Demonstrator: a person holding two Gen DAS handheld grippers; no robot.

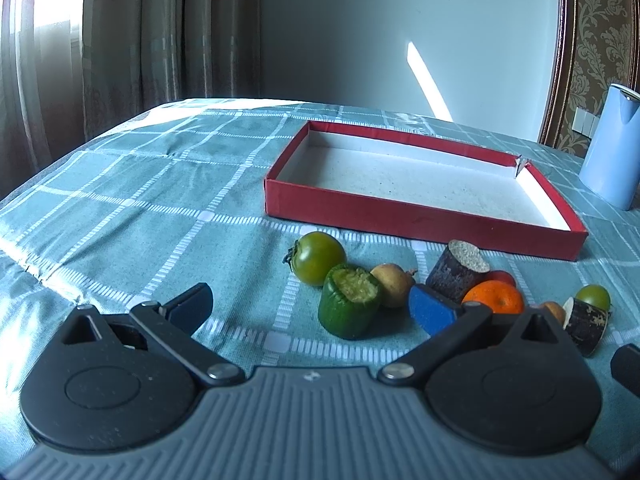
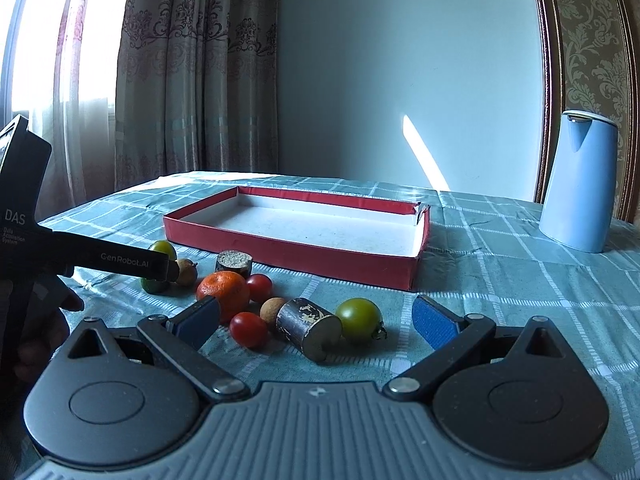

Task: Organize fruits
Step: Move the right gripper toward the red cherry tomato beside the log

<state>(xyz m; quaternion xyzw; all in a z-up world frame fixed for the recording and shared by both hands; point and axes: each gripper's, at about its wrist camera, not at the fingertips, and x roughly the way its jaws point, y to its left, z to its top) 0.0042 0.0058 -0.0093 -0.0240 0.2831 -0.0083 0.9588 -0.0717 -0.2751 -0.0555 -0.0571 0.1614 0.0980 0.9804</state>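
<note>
A pile of fruit lies in front of an empty red tray (image 1: 420, 222) (image 2: 288, 254). In the left wrist view my open left gripper (image 1: 312, 312) straddles a cut green fruit piece (image 1: 349, 307), with a green tomato (image 1: 318, 257), a small tan fruit (image 1: 391, 285), a dark cane piece (image 1: 456, 270) and an orange (image 1: 495, 298) behind. In the right wrist view my open right gripper (image 2: 316, 320) straddles a red tomato (image 2: 249, 329), a dark cane piece (image 2: 308, 326) and a green tomato (image 2: 359, 320); the orange (image 2: 224, 290) sits behind its left finger.
A tall light-blue jug (image 2: 578, 182) (image 1: 612, 148) stands right of the tray. The left gripper's body (image 2: 80, 260) reaches in from the left in the right wrist view. The table has a teal checked cloth (image 1: 140, 208); curtains and a wall lie behind.
</note>
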